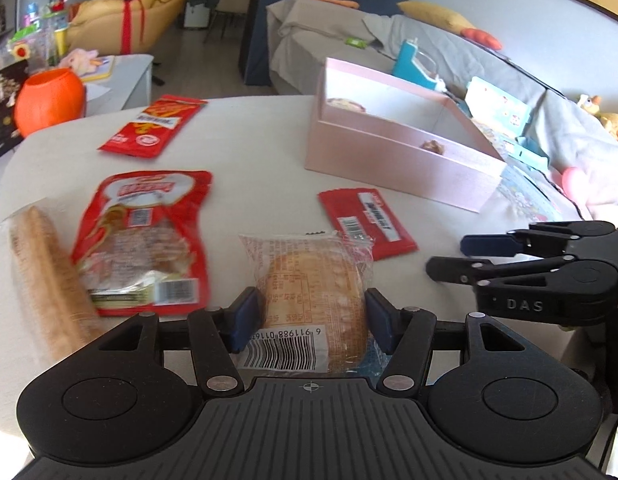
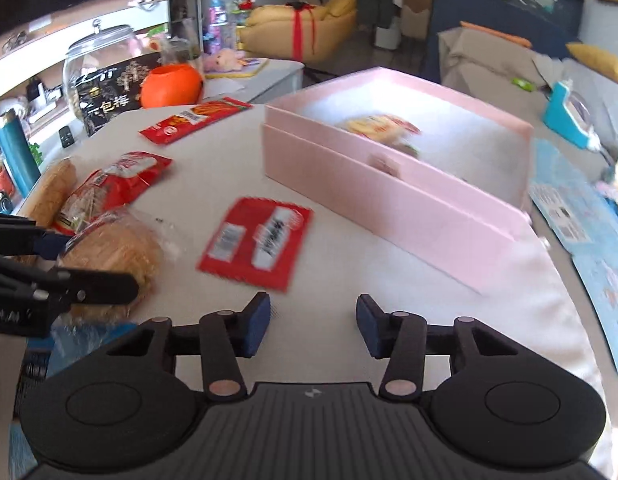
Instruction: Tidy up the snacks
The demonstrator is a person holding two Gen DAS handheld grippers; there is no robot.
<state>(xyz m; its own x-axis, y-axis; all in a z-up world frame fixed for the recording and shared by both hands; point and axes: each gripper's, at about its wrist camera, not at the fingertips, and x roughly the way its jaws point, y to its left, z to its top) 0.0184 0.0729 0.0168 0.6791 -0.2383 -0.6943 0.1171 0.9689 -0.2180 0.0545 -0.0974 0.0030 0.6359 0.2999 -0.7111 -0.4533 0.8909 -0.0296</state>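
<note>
So left gripper [image 1: 313, 322] clamped on wrapped bread [image 1: 315, 300], low centre; right gripper [image 2: 313, 326] jaws apart over bare tablecloth.
Left to right on white table [image 1: 249, 140]: baguette pack [image 1: 45, 276], red snack bags [image 1: 145, 240], flat red packet [image 2: 257, 238], pink box [image 2: 397, 184] upper right, contents blurred. Sofa behind.

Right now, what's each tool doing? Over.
Left tool shut on wrapped bread. Right tool open, empty, over table. Pink box ahead; red packet lies between.
</note>
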